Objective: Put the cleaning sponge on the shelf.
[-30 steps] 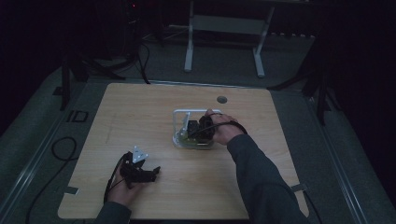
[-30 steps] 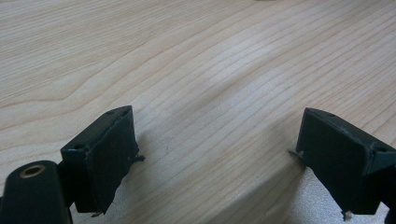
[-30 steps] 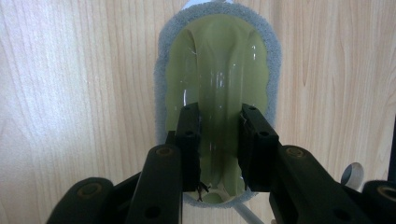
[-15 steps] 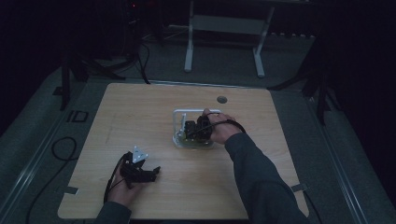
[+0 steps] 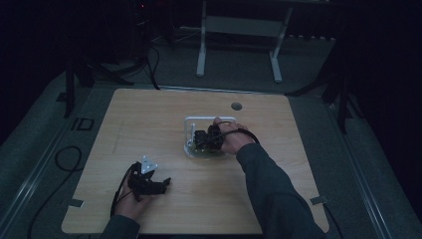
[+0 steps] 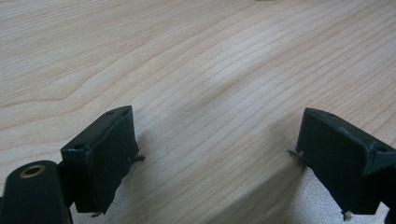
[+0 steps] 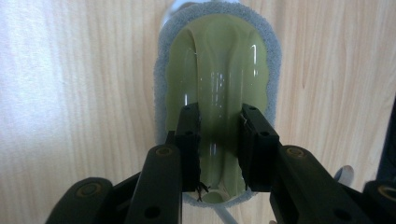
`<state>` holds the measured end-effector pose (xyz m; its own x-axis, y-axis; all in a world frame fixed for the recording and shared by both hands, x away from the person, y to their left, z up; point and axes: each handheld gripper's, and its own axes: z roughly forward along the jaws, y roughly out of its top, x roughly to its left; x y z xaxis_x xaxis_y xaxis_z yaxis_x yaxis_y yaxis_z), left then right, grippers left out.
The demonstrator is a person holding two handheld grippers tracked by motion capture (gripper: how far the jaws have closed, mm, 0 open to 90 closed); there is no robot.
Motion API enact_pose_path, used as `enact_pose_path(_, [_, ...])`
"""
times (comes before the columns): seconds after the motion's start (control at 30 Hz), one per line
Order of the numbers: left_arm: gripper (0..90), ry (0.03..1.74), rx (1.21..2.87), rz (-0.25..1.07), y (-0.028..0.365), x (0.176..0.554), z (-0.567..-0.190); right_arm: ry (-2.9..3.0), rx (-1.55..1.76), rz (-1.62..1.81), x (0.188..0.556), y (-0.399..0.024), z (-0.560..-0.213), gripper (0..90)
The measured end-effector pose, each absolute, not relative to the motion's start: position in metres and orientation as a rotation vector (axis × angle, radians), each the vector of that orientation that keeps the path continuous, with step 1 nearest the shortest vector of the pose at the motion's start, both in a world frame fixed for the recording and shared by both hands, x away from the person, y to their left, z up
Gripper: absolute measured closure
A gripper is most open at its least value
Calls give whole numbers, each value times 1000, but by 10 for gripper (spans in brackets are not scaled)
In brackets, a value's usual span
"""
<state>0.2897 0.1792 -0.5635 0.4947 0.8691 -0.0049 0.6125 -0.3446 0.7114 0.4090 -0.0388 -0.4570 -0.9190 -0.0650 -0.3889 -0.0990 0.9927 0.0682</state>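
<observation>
Right tongs (image 7: 219, 140) clenched on the raised middle ridge of a yellow-green sponge (image 7: 219, 70), pads pressed against either side of that ridge, seen from straight above in the right gripper view. Grey scouring layer showing as a rim all round the sponge. Sponge lying inside a clear plastic tray (image 5: 191, 148) near the middle of the worktop (image 5: 149, 114), slightly toward the far edge; in the high view, right tongs (image 5: 206, 139) lowered into that tray, right hand (image 5: 231, 137) wrapped round the body, cable looping off to the side.

Left tongs (image 6: 215, 158) released, jaws wide apart with nothing between them, hovering low over bare wood at the near edge of the worktop. In the high view, left tongs (image 5: 164, 183) well apart from the tray, at the near left, left hand (image 5: 132, 201) behind, grey three-cornered plate on top.

Small round grommet (image 5: 236, 106) set into the worktop beyond the tray.
</observation>
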Motion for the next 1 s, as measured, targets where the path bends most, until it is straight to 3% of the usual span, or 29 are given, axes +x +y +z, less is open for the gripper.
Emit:
enact_pose_path(0.53, [122,1213,2080,501,179,290,-564,2689,-86,120,413,-41,-461,676])
enact_pose_path(0.67, [122,1213,2079,501,179,290,-564,2676,-60,147,412,-43,-458,598])
enact_pose_path(1.0, [122,1214,2081,501,179,290,-563,2664,-40,243,401,-52,-445,500])
